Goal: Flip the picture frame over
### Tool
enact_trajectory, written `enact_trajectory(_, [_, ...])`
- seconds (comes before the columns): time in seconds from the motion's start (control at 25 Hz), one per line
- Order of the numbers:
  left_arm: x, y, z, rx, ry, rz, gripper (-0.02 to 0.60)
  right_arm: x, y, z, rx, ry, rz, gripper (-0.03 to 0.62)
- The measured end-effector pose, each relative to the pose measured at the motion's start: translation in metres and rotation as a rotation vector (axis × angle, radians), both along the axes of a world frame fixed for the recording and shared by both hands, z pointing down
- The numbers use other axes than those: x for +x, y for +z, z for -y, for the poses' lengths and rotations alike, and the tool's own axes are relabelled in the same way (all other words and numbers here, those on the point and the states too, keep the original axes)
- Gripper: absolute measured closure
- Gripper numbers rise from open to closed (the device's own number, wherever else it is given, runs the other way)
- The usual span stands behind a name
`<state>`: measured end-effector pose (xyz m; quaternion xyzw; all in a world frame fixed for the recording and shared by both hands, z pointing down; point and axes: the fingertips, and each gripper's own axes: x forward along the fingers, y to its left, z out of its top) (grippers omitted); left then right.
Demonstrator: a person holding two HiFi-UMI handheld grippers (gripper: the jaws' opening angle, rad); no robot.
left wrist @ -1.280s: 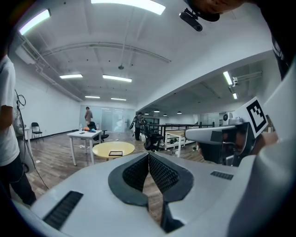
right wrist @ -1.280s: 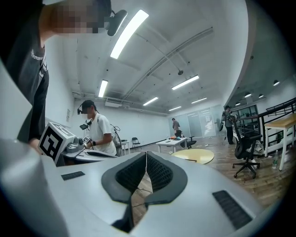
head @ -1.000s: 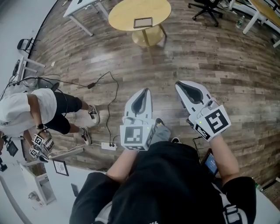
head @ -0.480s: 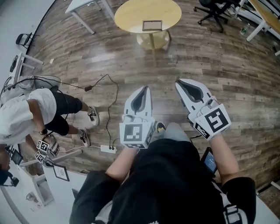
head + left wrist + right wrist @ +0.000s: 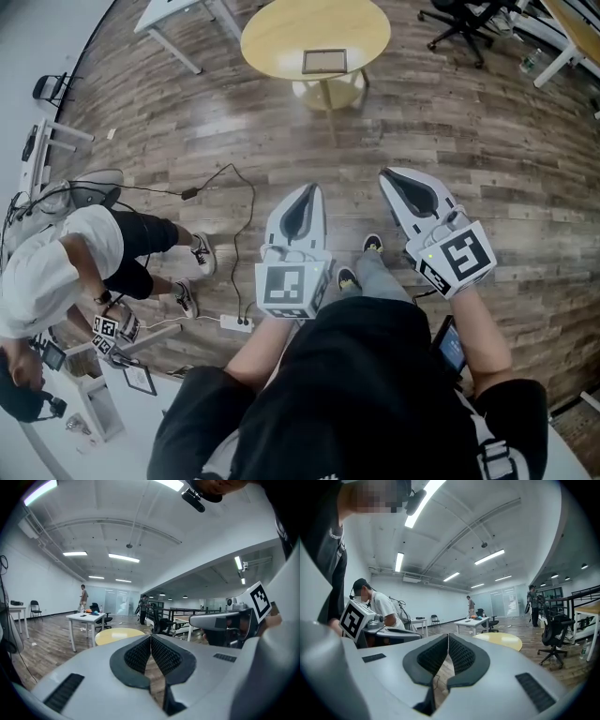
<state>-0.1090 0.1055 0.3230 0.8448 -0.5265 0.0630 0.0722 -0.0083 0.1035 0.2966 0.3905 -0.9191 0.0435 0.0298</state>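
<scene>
Flip not begun: picture frame (image 5: 324, 62) lies untouched on the round counter (image 5: 277, 36); my left hand-held gripper (image 5: 310, 194) and right hand-held gripper (image 5: 390, 178), well short of the counter, are both pressed together, empty.

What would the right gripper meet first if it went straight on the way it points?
Nothing close: open air over the wooden floor lies ahead of the right gripper. Further on, probably the round yellow table, though depth is unclear.
</scene>
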Motion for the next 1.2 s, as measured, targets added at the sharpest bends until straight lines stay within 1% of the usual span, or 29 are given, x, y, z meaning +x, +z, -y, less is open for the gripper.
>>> enact_trajectory(0.28, [0.028, -0.005, 0.071, 0.021, -0.002, 0.046, 0.558, 0.034, 0.003, 0.066, -0.003, -0.006, 0.025, 0.574])
enact_trajectory(0.48, [0.058, 0.005, 0.097, -0.001, -0.009, 0.060, 0.558, 0.058, 0.013, 0.098, -0.018, -0.031, 0.035, 0.574])
enact_trajectory(0.56, [0.064, 0.007, 0.107, -0.007, -0.015, 0.067, 0.558, 0.062, 0.014, 0.109, -0.022, -0.041, 0.045, 0.574])
enact_trajectory(0.76, [0.063, 0.013, 0.124, -0.021, -0.035, 0.075, 0.558, 0.061, 0.019, 0.128, -0.034, -0.060, 0.051, 0.574])
enact_trajectory(0.96, [0.059, 0.017, 0.149, -0.029, -0.038, 0.079, 0.558, 0.059, 0.027, 0.152, -0.061, -0.057, 0.058, 0.574])
enact_trajectory(1.2, [0.044, 0.028, 0.197, -0.046, -0.026, 0.071, 0.558, 0.045, 0.034, 0.199, -0.090, -0.033, 0.042, 0.574])
